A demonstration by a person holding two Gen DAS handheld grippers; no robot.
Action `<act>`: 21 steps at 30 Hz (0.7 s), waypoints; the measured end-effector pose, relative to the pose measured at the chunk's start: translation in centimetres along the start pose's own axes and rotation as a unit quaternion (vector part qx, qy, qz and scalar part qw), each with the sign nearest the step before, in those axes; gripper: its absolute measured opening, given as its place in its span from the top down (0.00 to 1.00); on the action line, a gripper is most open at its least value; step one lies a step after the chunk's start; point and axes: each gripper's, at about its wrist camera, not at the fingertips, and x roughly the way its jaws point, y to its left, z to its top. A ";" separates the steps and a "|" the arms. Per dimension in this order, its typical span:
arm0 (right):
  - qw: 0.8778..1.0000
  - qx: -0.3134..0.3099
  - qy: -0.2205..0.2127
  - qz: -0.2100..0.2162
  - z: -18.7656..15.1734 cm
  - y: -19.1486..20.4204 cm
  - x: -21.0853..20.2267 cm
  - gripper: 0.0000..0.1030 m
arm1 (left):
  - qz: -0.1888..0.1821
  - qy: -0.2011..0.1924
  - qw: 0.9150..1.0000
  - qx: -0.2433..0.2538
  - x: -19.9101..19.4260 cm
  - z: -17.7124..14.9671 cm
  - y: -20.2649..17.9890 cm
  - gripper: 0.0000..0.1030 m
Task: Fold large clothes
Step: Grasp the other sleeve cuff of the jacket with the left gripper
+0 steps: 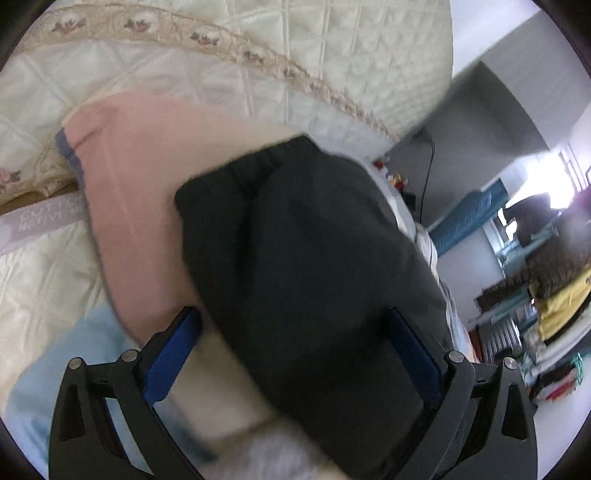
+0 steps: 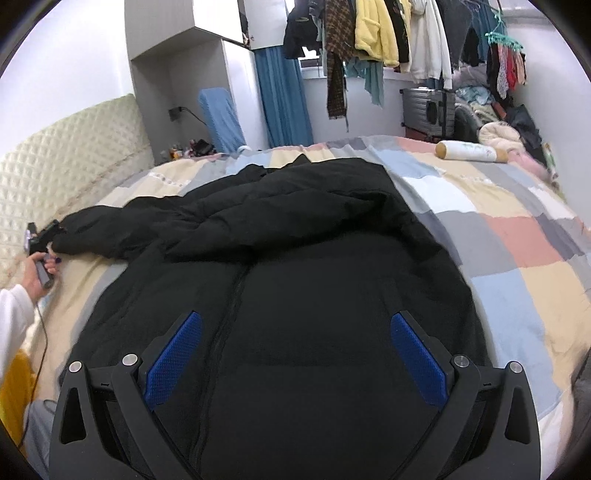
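A large black puffer jacket (image 2: pixel 295 258) lies spread on the patchwork bedspread (image 2: pixel 517 240), one sleeve (image 2: pixel 96 236) stretched to the left. My right gripper (image 2: pixel 295 332) is open and hovers over the jacket's front, by the zipper line. In the right wrist view my left gripper (image 2: pixel 40 236) is at the cuff end of that sleeve, held in a hand. In the left wrist view the sleeve cuff (image 1: pixel 295 240) lies between the wide-apart blue pads of my left gripper (image 1: pixel 295 325), which is open.
A quilted cream headboard (image 2: pixel 55 166) stands at the left. A white bolster pillow (image 2: pixel 469 151) lies at the bed's far right. Hanging clothes (image 2: pixel 376 33), a suitcase (image 2: pixel 428 110) and a clothes pile (image 2: pixel 509 122) are beyond the bed. A pink quilt patch (image 1: pixel 140 177) lies under the cuff.
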 end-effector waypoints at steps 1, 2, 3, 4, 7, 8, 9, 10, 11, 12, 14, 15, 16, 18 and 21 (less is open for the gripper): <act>1.000 0.002 0.001 -0.005 0.3 0.0 0.4 0.00 | -0.001 -0.013 1.000 0.003 0.1 0.2 -0.3 0.03; 1.000 0.007 0.002 -0.005 0.4 -0.1 0.6 0.00 | -0.003 -0.020 1.000 0.008 0.2 0.4 -0.4 0.03; 1.000 0.013 0.003 -0.005 0.6 -0.1 0.8 0.00 | -0.006 -0.027 1.000 0.015 0.2 0.5 -0.8 0.05; 1.000 0.018 0.004 -0.007 0.8 -0.3 0.9 0.00 | -0.008 -0.035 0.999 0.024 0.2 0.4 -1.2 0.07; 0.999 0.030 0.010 -0.015 0.9 -0.7 1.3 0.00 | -0.002 -0.045 0.998 0.041 0.3 -0.3 -1.8 0.19; 0.999 0.035 0.011 -0.015 0.9 -0.9 1.3 0.00 | -0.008 -0.046 0.998 0.035 0.2 -0.5 -1.8 0.27; 0.999 0.039 0.011 -0.015 0.9 -1.1 1.2 0.00 | -0.012 -0.046 0.999 0.026 0.1 -0.6 -1.9 0.39; 0.999 0.041 0.010 -0.015 0.9 -1.2 1.0 0.00 | -0.015 -0.043 0.999 0.021 0.1 -0.6 -1.9 0.47; 0.999 0.043 0.009 -0.015 0.9 -1.3 0.8 0.00 | -0.018 -0.040 0.999 0.016 0.0 -0.5 -2.1 0.61; 0.999 0.044 0.008 -0.015 0.9 -1.4 0.8 0.00 | -0.013 -0.041 0.999 0.016 -0.3 -0.4 -2.4 0.70; 0.999 0.046 0.007 -0.016 0.8 -1.7 0.4 0.00 | 0.003 -0.057 0.998 0.033 -1.5 -0.2 -3.6 0.84; 0.999 0.046 0.007 -0.016 0.8 -1.6 0.4 0.00 | 0.012 -0.066 0.997 0.049 -2.4 0.1 -4.6 0.89; 0.999 0.044 0.011 -0.014 0.7 -1.7 0.4 0.00 | 0.018 -0.070 0.996 0.060 -3.0 0.2 -5.3 0.91; 0.999 0.042 0.014 -0.010 0.5 -1.7 0.2 0.00 | 0.033 -0.081 0.993 0.079 -4.6 0.7 -6.9 0.95; 0.999 0.037 0.013 0.000 0.5 -1.7 -0.1 0.00 | 0.050 -0.113 0.987 0.099 -7.9 1.7 -9.3 0.96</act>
